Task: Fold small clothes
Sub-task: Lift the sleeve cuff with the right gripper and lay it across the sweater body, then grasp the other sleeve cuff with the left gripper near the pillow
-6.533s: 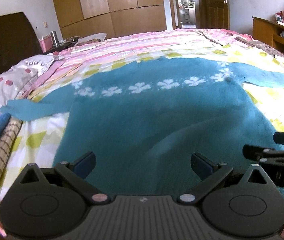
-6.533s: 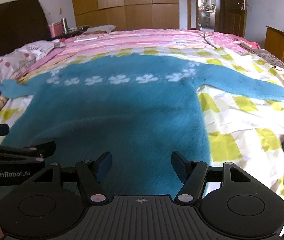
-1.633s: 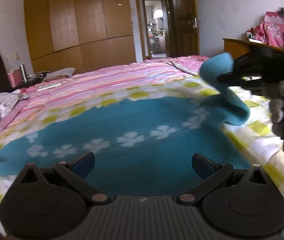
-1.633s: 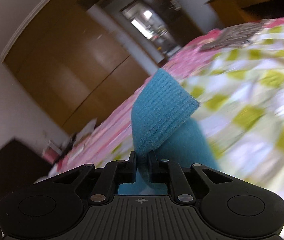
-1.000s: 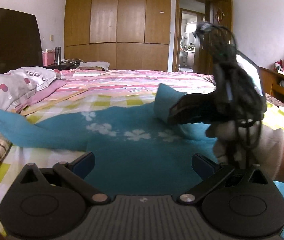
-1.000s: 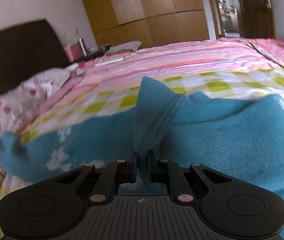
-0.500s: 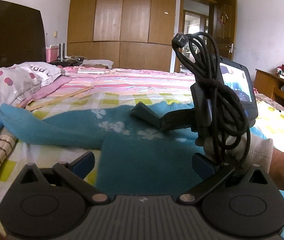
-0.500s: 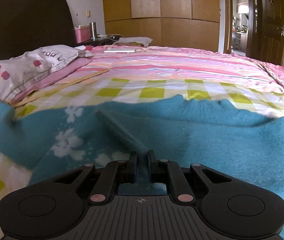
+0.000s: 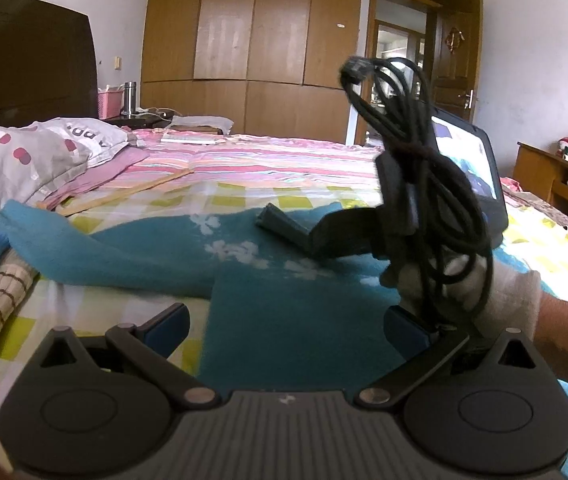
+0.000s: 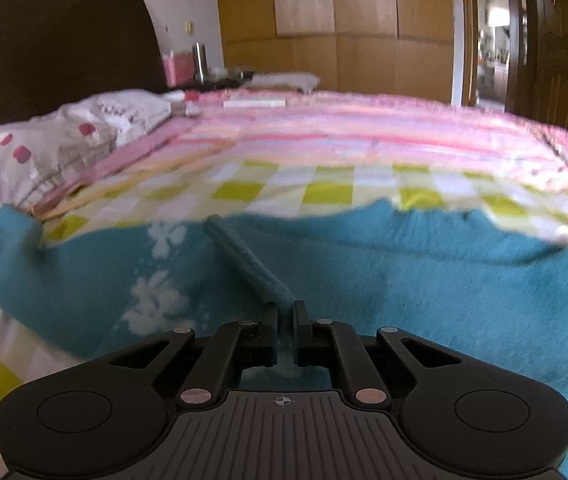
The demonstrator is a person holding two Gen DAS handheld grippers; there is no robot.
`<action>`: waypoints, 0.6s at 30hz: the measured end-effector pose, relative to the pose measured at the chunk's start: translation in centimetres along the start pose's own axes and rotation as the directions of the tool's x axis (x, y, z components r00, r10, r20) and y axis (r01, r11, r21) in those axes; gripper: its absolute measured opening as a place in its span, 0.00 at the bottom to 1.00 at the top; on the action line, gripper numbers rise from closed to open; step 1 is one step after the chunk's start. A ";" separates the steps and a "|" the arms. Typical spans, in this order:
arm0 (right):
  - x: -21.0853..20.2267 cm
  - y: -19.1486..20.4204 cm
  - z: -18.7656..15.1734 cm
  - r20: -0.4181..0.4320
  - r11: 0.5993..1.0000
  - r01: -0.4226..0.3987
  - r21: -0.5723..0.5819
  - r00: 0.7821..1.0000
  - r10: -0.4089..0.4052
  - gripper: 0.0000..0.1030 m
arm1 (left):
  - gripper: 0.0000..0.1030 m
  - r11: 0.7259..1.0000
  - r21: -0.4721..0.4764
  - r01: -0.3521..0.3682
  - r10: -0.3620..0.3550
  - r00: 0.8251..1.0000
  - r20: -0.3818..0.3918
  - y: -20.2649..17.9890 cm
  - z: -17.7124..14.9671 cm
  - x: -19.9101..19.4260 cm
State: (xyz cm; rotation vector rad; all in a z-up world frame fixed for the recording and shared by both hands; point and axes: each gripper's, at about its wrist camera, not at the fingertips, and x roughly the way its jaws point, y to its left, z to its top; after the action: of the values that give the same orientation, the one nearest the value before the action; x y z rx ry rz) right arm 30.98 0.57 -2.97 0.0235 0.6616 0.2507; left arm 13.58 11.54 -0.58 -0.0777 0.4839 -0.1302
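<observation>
Your right gripper [image 10: 282, 322] is pinched on the sleeve cuff [image 10: 250, 266] of the teal sweater [image 10: 423, 280], which lies spread on the bed [image 10: 323, 184] directly ahead of it. Your left gripper [image 9: 287, 330] gapes wide with nothing between its fingers, hovering over the sweater's body; the other sleeve [image 9: 64, 248] stretches off to its left.

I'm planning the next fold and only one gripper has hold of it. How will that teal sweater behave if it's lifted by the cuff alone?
The teal sweater will probably drape and trail, not lift flat: it follows the bed's contours limply. Its fuzzy knit looks grippy, so the cuff pinched in the right gripper seems unlikely to slip. The left gripper is open, free to support.
</observation>
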 end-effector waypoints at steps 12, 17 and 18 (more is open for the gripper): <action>-3.2 -1.2 1.2 0.031 0.987 -0.157 0.025 0.987 0.156 0.17 | 1.00 1.000 -0.001 -0.026 0.026 0.999 0.027 0.4 0.3 -0.2; -4.1 -5.1 1.5 0.075 0.996 -0.013 0.088 0.997 0.007 0.17 | 1.00 1.000 -0.008 -0.030 0.030 0.999 0.025 0.5 0.4 0.1; -3.8 -5.9 1.4 0.057 0.994 0.014 0.107 0.998 -0.020 0.17 | 1.00 0.999 -0.006 -0.034 0.035 0.999 0.026 0.6 0.4 0.1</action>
State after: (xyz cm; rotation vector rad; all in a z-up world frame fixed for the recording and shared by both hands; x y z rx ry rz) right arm 30.24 -5.97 -0.17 0.1269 0.6170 0.1970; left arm 13.95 12.11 -0.30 -0.0765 0.4589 -0.0940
